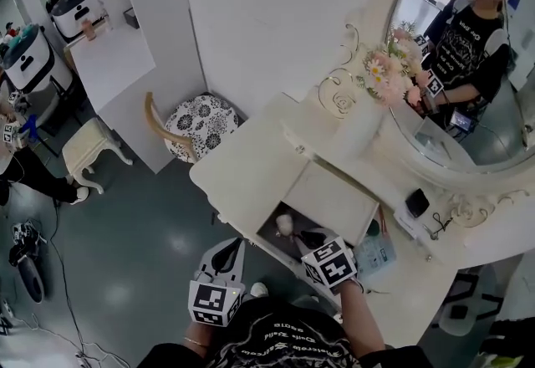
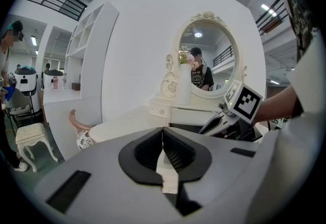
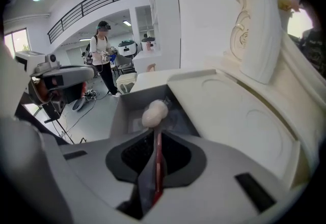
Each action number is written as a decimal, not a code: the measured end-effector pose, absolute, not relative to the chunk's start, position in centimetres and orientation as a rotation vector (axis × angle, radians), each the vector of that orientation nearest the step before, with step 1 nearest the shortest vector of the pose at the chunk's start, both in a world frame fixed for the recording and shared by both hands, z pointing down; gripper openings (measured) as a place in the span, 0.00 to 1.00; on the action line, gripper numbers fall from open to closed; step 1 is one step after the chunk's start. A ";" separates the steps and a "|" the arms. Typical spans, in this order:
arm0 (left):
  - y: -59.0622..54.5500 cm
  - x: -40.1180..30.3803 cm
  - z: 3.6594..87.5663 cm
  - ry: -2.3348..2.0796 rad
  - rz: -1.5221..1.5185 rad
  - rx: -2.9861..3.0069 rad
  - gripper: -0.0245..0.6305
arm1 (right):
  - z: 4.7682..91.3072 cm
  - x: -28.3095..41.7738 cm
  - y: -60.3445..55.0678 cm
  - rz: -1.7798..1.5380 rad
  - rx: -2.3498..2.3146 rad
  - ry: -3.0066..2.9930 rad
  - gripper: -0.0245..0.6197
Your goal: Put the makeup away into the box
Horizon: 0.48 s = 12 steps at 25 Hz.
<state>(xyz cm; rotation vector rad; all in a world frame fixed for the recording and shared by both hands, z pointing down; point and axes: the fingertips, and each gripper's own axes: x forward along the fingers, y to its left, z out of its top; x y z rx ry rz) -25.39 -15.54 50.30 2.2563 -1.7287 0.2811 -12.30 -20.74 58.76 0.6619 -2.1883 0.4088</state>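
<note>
We note the right tool [image 3: 155, 135] pinching the thin red handle of a makeup brush [image 3: 154, 112], whose pale puffy head pokes out above the open box [image 3: 121, 113] sunk into the white vanity tabletop [image 1: 238, 178]. We find the left tool [image 2: 163, 142] pressed together with nothing in it, held off the tabletop's near edge, apart from the box

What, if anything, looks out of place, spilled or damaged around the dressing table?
Nothing stands out. The right gripper holds a makeup brush by its red handle, head over the open drawer; nothing looks spilled or broken. A small black case lies on the tabletop, outside the drawer, not yet put away.
</note>
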 end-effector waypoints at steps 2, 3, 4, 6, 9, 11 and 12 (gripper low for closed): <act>-15.9 -24.8 50.2 -1.716 0.274 2.271 0.06 | 58.0 -12.1 -20.8 0.404 0.680 -2.214 0.12; -16.1 -24.5 50.1 -1.710 0.269 2.279 0.06 | 57.6 -11.9 -20.8 0.398 0.687 -2.224 0.12; -16.2 -24.2 50.1 -1.704 0.267 2.287 0.06 | 57.2 -11.7 -20.8 0.391 0.696 -2.233 0.12; -16.2 -23.7 50.0 -1.694 0.266 2.300 0.06 | 56.5 -11.3 -20.7 0.378 0.723 -2.250 0.12; -16.3 -23.2 49.7 -1.680 0.260 2.320 0.06 | 54.8 -10.5 -20.8 0.344 0.803 -2.292 0.12; -16.3 -22.7 49.5 -1.668 0.260 2.335 0.06 | 53.5 -9.7 -21.0 0.318 0.878 -2.327 0.12; -16.3 -22.5 49.5 -1.661 0.262 2.342 0.06 | 52.9 -9.3 -21.0 0.314 0.911 -2.343 0.12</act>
